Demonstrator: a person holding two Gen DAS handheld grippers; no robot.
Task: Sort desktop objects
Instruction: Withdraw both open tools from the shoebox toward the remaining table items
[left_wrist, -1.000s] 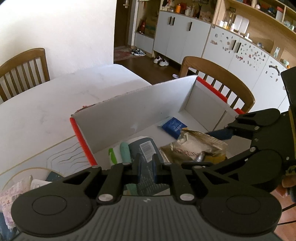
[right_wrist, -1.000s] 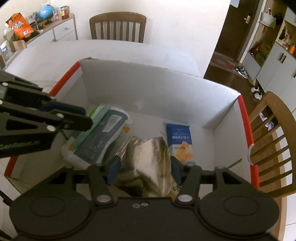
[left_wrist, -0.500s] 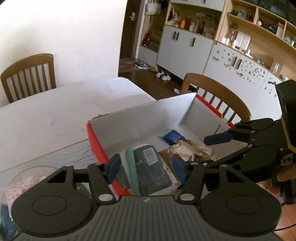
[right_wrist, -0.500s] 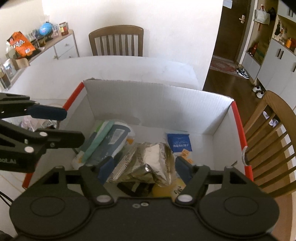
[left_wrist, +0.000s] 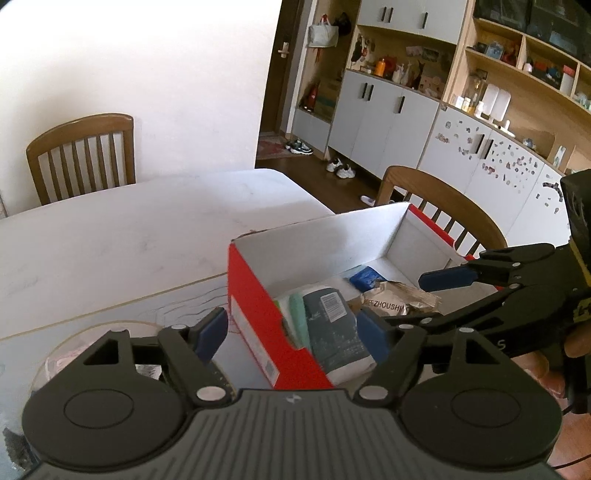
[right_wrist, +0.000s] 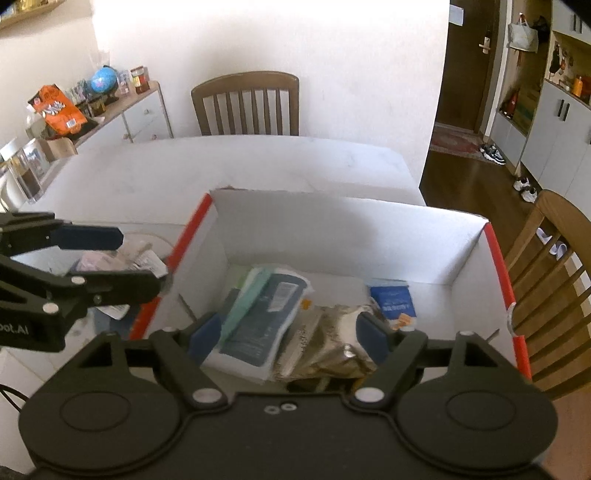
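Take the red box (right_wrist: 496, 258) with white inner walls, on the white table (left_wrist: 122, 236), as the landmark. Just left of its red side wall sits a clear dish (right_wrist: 146, 251) of small wrappers. The left gripper (left_wrist: 291, 334) hangs over that wall, its blue-padded jaws spreading apart with nothing pinched between them. Inside the box, toward the left wall, lies a dark pack (right_wrist: 264, 314) with a white barcode label and a mint-green strip along one edge. Beside it, in the middle, lies a crumpled foil bag (left_wrist: 397, 301) printed "ZHOUSHI". At the box's far right corner is a small blue packet (right_wrist: 391, 301); its lettering is too small to read. The right gripper (right_wrist: 288, 338) hovers above the foil bag, jaws widening, pads clear of it.
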